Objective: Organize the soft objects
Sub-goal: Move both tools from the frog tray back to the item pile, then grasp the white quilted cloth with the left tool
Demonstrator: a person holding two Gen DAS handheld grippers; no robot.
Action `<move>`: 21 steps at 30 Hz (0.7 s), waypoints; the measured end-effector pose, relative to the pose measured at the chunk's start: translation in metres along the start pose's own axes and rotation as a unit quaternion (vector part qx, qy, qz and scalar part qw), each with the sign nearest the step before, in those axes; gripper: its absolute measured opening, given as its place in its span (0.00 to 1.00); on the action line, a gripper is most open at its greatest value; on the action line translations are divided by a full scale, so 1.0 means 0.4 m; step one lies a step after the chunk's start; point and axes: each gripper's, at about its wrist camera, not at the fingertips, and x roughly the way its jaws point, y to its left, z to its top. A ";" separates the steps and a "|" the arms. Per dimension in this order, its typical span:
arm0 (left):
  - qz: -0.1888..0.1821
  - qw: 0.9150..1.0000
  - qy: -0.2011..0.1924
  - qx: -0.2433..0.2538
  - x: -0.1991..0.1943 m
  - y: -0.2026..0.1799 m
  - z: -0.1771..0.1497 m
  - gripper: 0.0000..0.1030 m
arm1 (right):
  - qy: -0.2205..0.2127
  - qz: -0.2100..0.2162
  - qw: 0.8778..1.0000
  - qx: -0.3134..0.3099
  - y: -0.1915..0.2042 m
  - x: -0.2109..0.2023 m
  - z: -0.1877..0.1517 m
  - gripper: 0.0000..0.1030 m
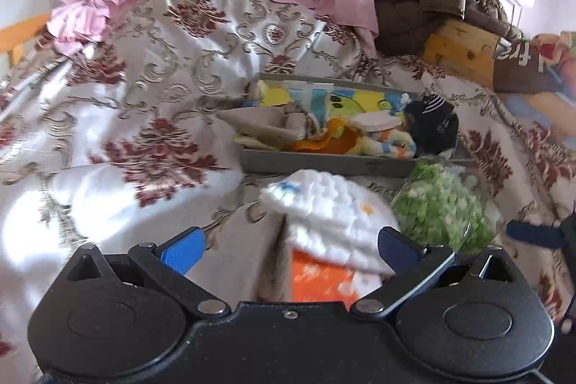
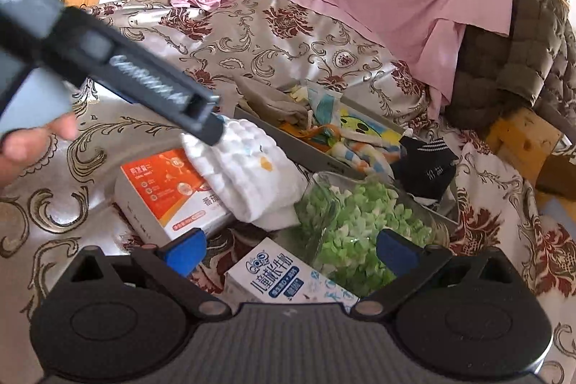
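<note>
We see the white quilted cotton cloth (image 2: 248,173) running 10-to-4 o'clock across the orange-and-white cardboard box (image 2: 169,200). It lies at 12 o'clock between the spread fingers of our left gripper (image 1: 289,249), ungrasped; our right gripper (image 2: 291,252) is likewise released.

A bumpy white cloth (image 2: 248,175) lies crumpled on an orange box. Just behind it, a grey tray (image 2: 309,150) holds a heap of colourful cloths and a dark sock (image 2: 428,164).

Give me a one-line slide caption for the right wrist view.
Open right gripper hovers over a milk carton while the left gripper meets a white cloth.

black tongs (image 1: 291,245), blue fingertips (image 1: 181,249), silver pivot screws
</note>
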 end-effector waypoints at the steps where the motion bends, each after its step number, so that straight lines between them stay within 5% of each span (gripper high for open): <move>1: -0.005 1.000 0.003 -0.004 0.013 -0.001 0.004 0.99 | 0.000 0.000 1.000 -0.002 0.000 0.006 0.001 1.00; 9: -0.025 0.997 0.028 -0.070 0.112 0.030 0.040 0.89 | 0.004 -0.013 1.000 0.000 -0.010 0.052 0.003 0.99; 17: -0.065 0.985 0.059 -0.150 0.174 0.088 0.043 0.40 | 0.006 -0.009 1.000 -0.002 -0.009 0.074 0.003 0.99; 21: -0.072 0.982 0.056 -0.164 0.171 0.092 0.036 0.24 | 0.006 -0.015 1.000 -0.016 -0.002 0.079 0.001 0.99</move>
